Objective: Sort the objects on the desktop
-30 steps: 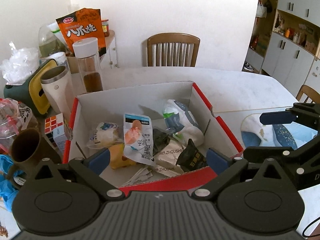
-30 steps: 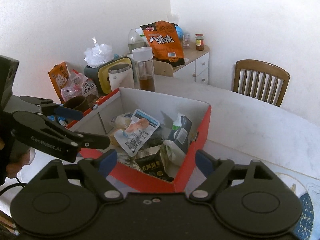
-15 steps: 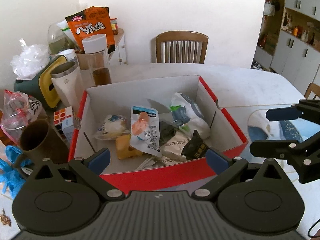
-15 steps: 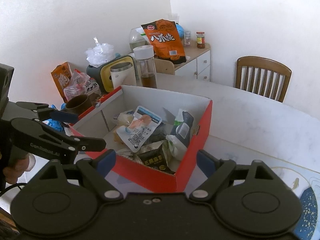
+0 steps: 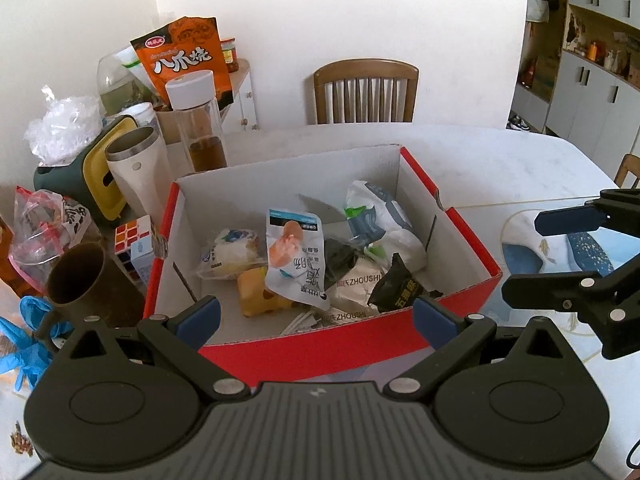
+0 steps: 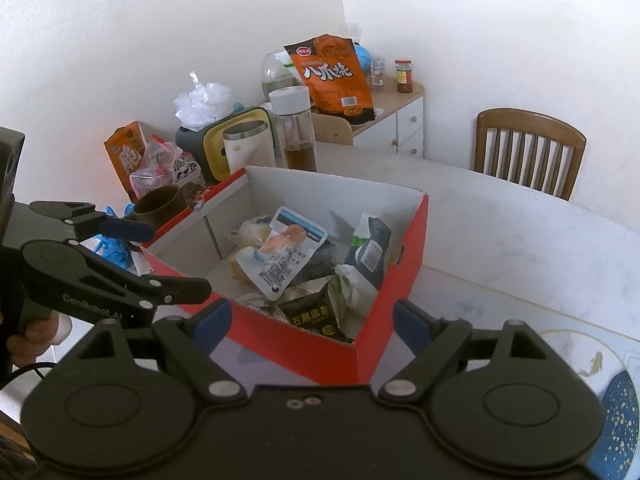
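Note:
A red cardboard box [image 5: 320,344] with a white inside stands on the white table and holds several snack packets, among them a white packet with a blue top [image 5: 294,256] and a black packet [image 5: 394,288]. My left gripper [image 5: 316,314] is open and empty, just in front of the box's near wall. My right gripper [image 6: 310,320] is open and empty, near the box's [image 6: 404,276] right front corner. Each gripper shows in the other's view, the right one [image 5: 560,256] right of the box, the left one [image 6: 160,256] left of it.
Left of the box stand a brown mug [image 5: 76,276], a Rubik's cube [image 5: 130,244], a white tumbler [image 5: 138,176], a glass bottle [image 5: 198,120], a green and yellow tissue box [image 5: 98,168], snack bags and blue gloves [image 5: 20,336]. A wooden chair [image 5: 366,92] stands behind the table. A blue patterned mat [image 5: 560,248] lies to the right.
Both grippers have drawn back and up from the box, so more of its red front wall shows. Both stay open and empty.

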Motion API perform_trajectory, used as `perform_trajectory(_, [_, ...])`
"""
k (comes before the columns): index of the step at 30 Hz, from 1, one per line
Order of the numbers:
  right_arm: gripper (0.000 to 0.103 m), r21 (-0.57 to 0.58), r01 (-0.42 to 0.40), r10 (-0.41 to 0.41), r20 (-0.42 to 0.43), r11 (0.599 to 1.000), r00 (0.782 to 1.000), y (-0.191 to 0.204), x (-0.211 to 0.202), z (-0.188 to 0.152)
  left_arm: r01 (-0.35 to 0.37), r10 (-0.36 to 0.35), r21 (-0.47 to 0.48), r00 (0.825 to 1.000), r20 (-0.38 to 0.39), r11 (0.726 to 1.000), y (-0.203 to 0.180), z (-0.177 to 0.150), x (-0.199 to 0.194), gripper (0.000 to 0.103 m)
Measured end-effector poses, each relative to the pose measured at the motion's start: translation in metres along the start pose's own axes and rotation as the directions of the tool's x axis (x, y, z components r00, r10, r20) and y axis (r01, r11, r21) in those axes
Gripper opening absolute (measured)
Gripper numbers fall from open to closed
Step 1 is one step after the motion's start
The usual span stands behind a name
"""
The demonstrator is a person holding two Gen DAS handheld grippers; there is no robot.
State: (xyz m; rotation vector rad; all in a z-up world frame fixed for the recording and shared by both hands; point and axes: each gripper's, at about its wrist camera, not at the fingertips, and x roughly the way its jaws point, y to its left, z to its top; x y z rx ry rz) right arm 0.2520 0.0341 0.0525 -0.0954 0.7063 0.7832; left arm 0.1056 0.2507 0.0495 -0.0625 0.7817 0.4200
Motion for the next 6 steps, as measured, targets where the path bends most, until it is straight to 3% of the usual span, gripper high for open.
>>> perform_trajectory(6, [0.088,0.015,0.014,-0.014,-0.004,1.000,1.000,-0.0069,-0.0019,-0.0058,0.004,-0.004,-0.004,1.000,-0.010,1.000,0.0004,-0.0022,0.0006,0.103])
